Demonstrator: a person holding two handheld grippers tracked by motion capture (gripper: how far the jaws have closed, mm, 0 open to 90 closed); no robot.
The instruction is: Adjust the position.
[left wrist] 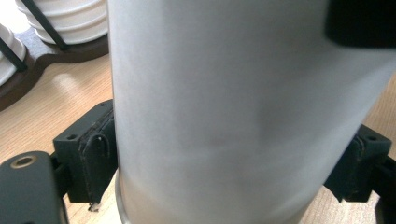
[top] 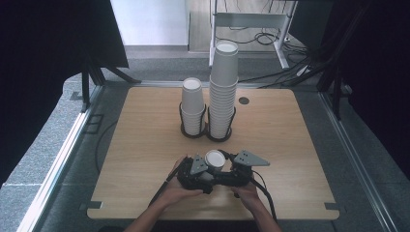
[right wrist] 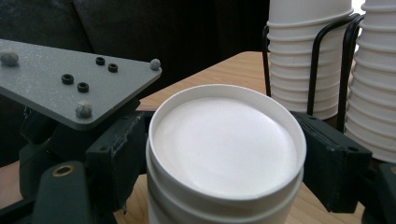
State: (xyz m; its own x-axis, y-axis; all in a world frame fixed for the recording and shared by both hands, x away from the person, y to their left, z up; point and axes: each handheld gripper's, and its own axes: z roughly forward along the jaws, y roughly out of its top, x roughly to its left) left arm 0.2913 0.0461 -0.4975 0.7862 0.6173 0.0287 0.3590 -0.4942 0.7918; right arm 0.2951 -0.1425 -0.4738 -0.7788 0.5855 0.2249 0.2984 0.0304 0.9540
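A white paper cup [top: 214,159] stands bottom-up near the table's front middle, between my two grippers. In the right gripper view its flat base [right wrist: 224,144] faces up, and a second rim shows just beneath, as if cups are nested. My left gripper [top: 205,169] comes in from the left and its jaws press both sides of the cup wall [left wrist: 224,116]. My right gripper [top: 225,167] comes in from the right with its jaws against the cup near the top. The left gripper's grey plate [right wrist: 70,84] sits close beside it.
A black wire holder [top: 206,132] at the table's middle back holds a short stack of white cups [top: 192,104] and a taller stack [top: 223,87]. A round cable hole [top: 243,100] lies right of them. Desk legs and cables are on the floor beyond.
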